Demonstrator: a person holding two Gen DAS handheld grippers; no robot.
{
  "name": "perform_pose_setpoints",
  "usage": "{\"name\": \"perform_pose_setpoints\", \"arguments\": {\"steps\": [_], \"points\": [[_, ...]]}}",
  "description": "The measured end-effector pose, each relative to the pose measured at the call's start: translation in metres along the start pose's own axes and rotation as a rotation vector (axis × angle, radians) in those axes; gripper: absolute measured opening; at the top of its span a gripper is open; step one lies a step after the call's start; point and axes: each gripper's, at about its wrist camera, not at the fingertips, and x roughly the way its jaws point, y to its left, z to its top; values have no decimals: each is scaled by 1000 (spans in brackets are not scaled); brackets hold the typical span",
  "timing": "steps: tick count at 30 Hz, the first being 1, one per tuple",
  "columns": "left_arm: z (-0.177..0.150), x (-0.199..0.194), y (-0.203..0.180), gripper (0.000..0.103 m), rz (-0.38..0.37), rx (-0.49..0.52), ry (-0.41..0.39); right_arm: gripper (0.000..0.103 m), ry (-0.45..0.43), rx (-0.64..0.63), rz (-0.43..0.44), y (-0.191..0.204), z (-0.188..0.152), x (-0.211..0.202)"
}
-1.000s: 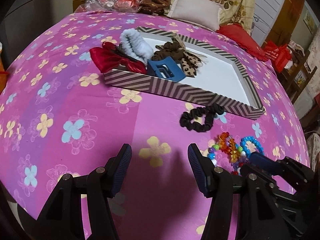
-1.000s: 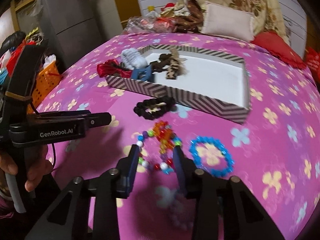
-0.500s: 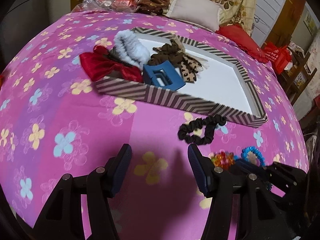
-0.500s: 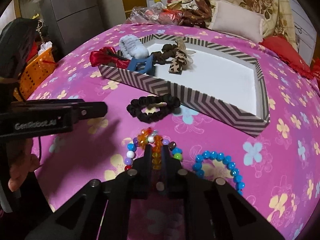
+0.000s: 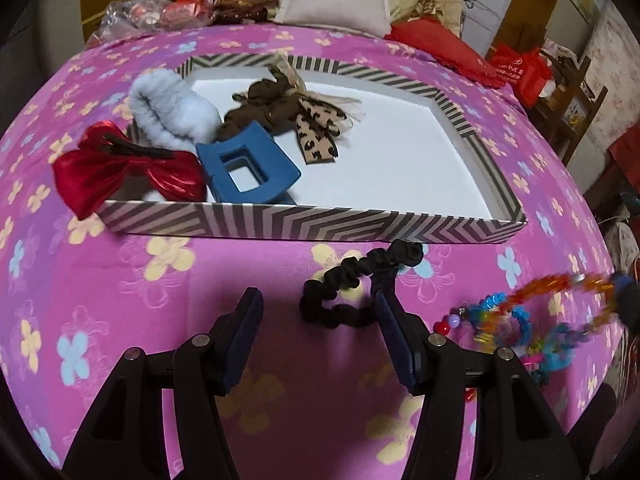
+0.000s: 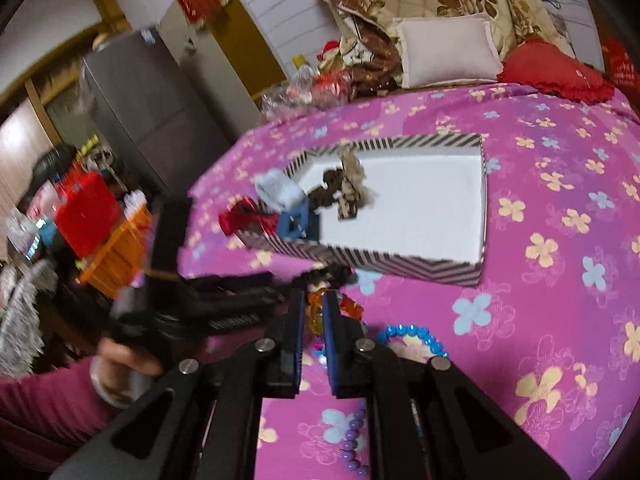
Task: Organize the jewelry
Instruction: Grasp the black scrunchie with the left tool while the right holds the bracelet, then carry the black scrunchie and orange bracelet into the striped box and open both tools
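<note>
Five pieces lie in the striped box (image 5: 312,222), including the red bow (image 5: 120,168) and blue claw clip (image 5: 248,168). Outstanding in front of the box: black scrunchie (image 5: 348,288) between the released left tongs (image 5: 318,334), blue bead bracelet (image 6: 416,336) on the bed, and the multicoloured bead strand (image 6: 314,312), lifted in the clenched right tongs (image 6: 312,320).

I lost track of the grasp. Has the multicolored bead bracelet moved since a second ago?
Yes. The multicolored bead bracelet, pinched in the right gripper, has lifted off the bedspread, while the blue bracelet stays put.

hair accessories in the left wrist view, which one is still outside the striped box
The black fabric scrunchie. It lies on the pink bedspread before the striped box; the red bow, fluffy band, blue claw clip and leopard bow are in it.
</note>
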Motion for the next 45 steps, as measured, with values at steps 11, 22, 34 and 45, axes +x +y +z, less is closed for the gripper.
{"name": "perform_pose_setpoints", "arguments": {"steps": [11,22,34,45], "points": [[-3,-23,2,6,-78,3,-52,9,-45,1,-10,6,10,-11],[16,-74,2,5,-85,34,-130,9,-56,-19,-17,11,17,-14],[58,-72,-20,5,-56,45,-173,9,-80,-18,-71,-4,51,-7],[79,-10,-26,5,-68,-27,-89,9,-62,67,-121,-51,89,36]]}}
